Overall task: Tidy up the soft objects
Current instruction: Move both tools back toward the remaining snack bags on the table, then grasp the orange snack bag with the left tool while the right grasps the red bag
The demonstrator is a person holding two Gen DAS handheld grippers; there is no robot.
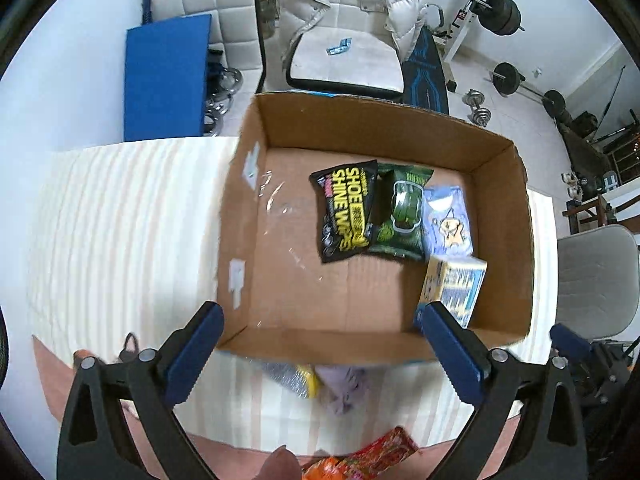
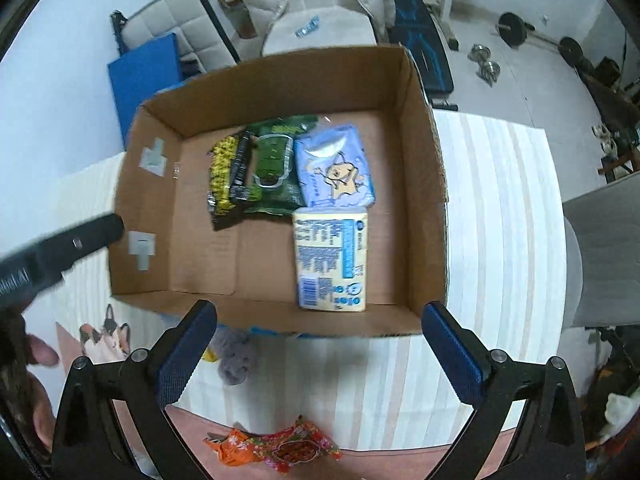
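L wrist: left gripper (image 1: 320, 332) spread wide, empty, over near wall of box (image 1: 400, 128). Inside, beyond tips: black pack (image 1: 346, 210), green pack (image 1: 402, 212), blue pack (image 1: 448, 220), yellow pack (image 1: 454, 286) by R finger. Purple toy (image 1: 344, 388), blurred, just outside box.

R wrist: right gripper (image 2: 320, 332) spread, empty. Red wrapper (image 2: 280, 446) near, on tablecloth (image 2: 500, 200). Yellow pack's label shows fully here.

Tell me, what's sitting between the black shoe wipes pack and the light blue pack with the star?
A dark green wipes pack lies between the black shoe wipes pack and the light blue pack, inside the cardboard box. Both wrist views show it.
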